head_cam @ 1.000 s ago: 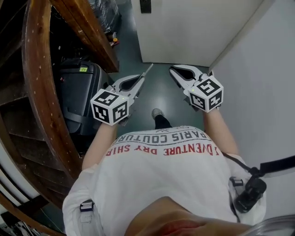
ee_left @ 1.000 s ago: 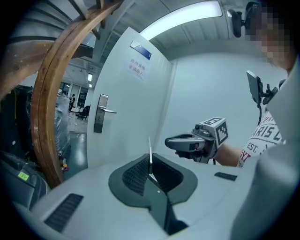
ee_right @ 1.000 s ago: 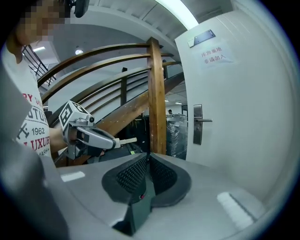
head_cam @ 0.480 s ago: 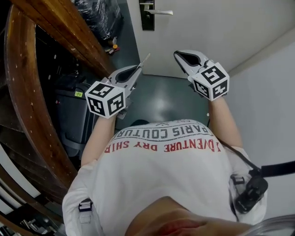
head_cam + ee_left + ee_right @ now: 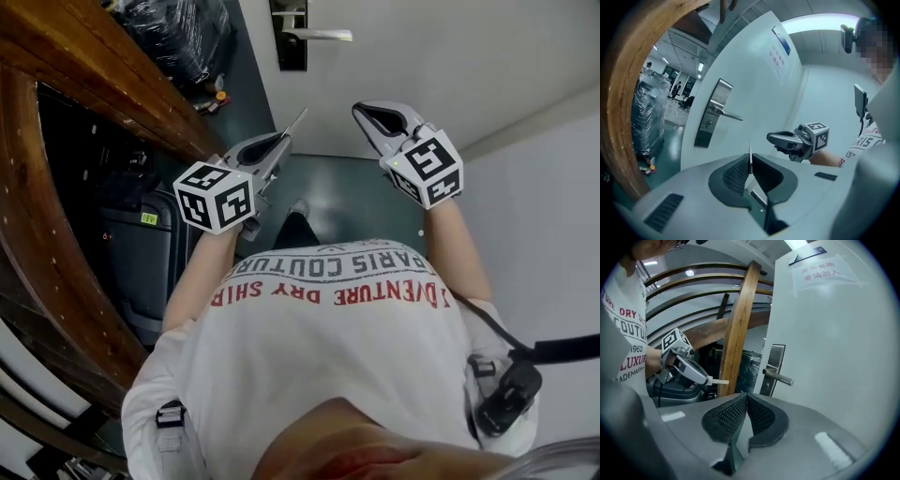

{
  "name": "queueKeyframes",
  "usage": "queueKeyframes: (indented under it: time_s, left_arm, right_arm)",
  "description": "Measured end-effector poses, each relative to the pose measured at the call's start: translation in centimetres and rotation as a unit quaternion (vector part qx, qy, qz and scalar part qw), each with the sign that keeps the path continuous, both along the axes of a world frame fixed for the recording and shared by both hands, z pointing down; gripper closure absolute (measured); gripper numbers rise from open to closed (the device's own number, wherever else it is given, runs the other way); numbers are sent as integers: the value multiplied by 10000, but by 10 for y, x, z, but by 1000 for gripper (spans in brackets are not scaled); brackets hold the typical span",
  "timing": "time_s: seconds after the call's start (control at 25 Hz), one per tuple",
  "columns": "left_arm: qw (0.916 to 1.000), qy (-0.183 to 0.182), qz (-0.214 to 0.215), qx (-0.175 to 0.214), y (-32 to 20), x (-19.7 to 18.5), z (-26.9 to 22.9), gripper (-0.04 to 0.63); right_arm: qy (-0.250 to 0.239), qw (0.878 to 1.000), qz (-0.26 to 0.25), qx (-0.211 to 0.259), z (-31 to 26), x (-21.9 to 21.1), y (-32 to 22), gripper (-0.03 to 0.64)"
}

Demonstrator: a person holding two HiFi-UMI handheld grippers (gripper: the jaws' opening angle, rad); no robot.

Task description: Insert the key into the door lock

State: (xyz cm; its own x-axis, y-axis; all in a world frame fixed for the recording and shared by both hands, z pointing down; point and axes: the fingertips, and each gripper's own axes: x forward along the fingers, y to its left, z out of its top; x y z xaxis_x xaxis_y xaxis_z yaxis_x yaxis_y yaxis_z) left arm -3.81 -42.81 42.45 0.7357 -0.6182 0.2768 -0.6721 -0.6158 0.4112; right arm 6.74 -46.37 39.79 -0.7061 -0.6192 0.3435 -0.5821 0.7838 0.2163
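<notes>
white door [image 5: 450, 66] filled the upper frame. right gripper [image 5: 360, 111], centre right, had its jaws closed on nothing; left gripper [image 5: 282, 142], centre left, pinched the key [image 5: 295, 124], blade toward the door. black lock plate [image 5: 288, 42] sat at top centre, well apart from the key.

Dark green floor [image 5: 339, 190], wrapped bundle [image 5: 181, 39], black case [image 5: 141, 264]

Left tool [image 5: 283, 140] clamped, right tool [image 5: 362, 111] closed
</notes>
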Motion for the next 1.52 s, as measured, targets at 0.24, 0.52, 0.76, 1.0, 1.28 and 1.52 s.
queueKeyframes:
  time_s: [0.24,0.52,0.76,1.0,1.28,1.52]
  left_arm:
    - [9984,359,172,-392,-35,1,12,574]
    - [9919,833,265,-926,-66,3,28,574]
    - [9884,1016,147,-1116,-80,-7,35,574]
    - [9641,2027,-242,-1700,-115,-7,43,574]
    - [9081,3425,-1113,-2135,-177,-10,48,574]
    - [8782,3923,-1443,-2324,-196,-3,54,574]
  right_arm:
    - [919,9920,-179,846,-27,-10,-76,589]
    - [1804,9756,-441,1170,-20,-24,-153,428]
    - [1780,9764,-469,1128,-10,-31,-167,469]
    - [1791,9763,-571,1075,-10,-31,-166,476]
    - [1754,9770,-569,1071,-9,-30,-168,476]
    - [1731,9773,-578,1077,-10,-30,-166,476]
